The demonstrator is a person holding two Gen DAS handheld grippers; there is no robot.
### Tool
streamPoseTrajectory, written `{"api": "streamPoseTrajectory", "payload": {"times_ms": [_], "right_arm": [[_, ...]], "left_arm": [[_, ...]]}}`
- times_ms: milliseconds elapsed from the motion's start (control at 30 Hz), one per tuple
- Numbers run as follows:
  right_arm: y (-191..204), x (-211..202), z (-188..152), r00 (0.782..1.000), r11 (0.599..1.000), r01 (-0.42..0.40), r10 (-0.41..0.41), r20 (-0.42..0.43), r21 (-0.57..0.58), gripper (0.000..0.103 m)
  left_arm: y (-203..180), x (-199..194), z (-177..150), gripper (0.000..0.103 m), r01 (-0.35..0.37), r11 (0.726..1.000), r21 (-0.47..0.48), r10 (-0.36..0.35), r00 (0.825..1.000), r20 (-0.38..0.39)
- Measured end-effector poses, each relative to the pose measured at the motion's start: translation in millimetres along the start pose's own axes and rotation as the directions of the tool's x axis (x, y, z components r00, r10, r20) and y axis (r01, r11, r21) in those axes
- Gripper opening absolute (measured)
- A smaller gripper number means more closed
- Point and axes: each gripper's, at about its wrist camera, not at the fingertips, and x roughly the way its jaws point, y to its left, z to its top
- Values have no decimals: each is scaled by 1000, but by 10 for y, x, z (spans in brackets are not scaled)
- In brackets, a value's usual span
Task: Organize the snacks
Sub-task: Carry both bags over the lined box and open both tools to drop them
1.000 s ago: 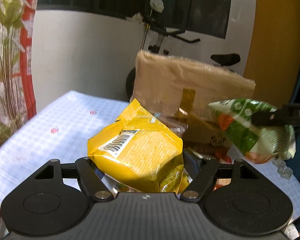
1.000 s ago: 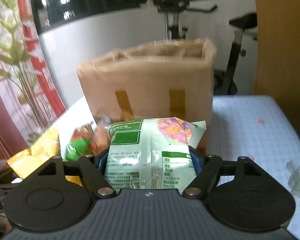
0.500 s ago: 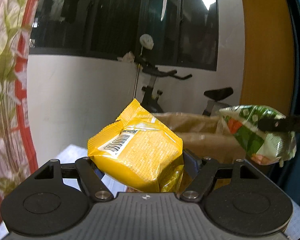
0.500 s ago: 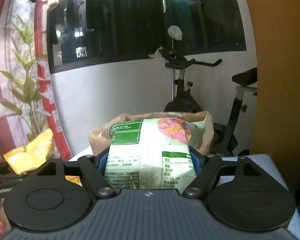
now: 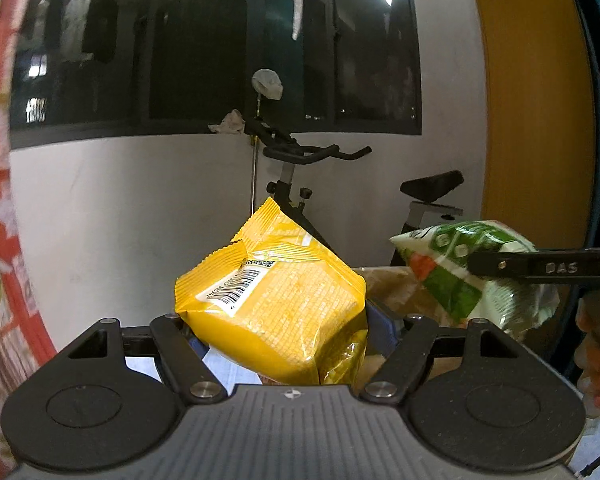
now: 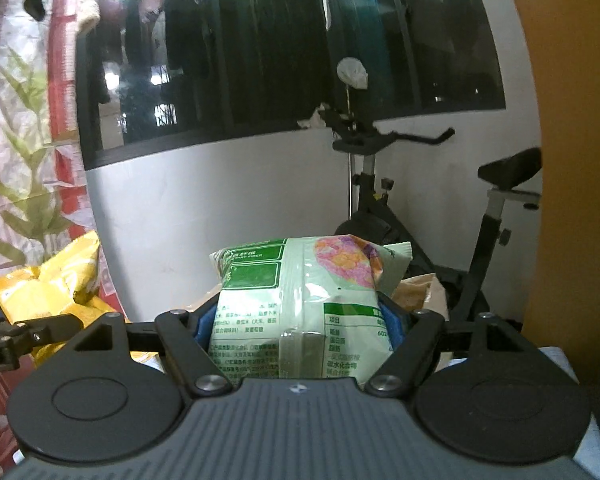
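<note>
Both packets have risen: a second ago they hung low in front of the taped cardboard box with the checked worktop spread beneath them, and now the box has sunk almost out of both views, only its brown rim [image 5: 384,284] showing past the packets. The left hand-held gripper [image 5: 276,336] is clenched on a yellow snack packet [image 5: 272,300], barcode side up, its pads pressing both flanks of the puffed bag. The right hand-held gripper [image 6: 300,332] grasps a pale green snack packet [image 6: 300,300] the same way, printed back toward the camera. Each packet also shows in the other camera, so the two are carried side by side, near each other but apart, above the near edge of the box. Behind them stand an exercise bike [image 6: 380,184] and a dark window. As for progress, I judge the picking up done for these two snacks and the placing still to come: neither packet is inside the box yet, and both are held above its opening. Whether other snacks already lie in the box, or remain on the worktop, cannot be told from these views.
</note>
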Motion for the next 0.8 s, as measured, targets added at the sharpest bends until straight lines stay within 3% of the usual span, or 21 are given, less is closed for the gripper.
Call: {"api": "streamPoseTrajectory", "payload": {"times_ms": [267, 400, 500, 633, 800], "right_arm": [[-171, 721, 72, 995, 997, 76, -77, -64, -22, 77], [-215, 935, -24, 989, 996, 71, -77, -129, -52, 78], [-243, 1003, -74, 984, 996, 71, -78, -158, -45, 80], [-283, 1022, -94, 982, 999, 45, -47, -181, -15, 89], [-273, 856, -26, 988, 1000, 26, -26, -149, 0, 89]], "left_arm": [[-126, 766, 230, 78, 24, 998, 64, -20, 998, -67], [-109, 1065, 213, 78, 61, 998, 30, -56, 989, -137], [-80, 1258, 165, 80, 122, 992, -15, -122, 974, -193], [-66, 1330, 83, 86, 120, 993, -18, -121, 970, -212], [12, 1217, 93, 86, 109, 993, -38, -115, 974, -197]]}}
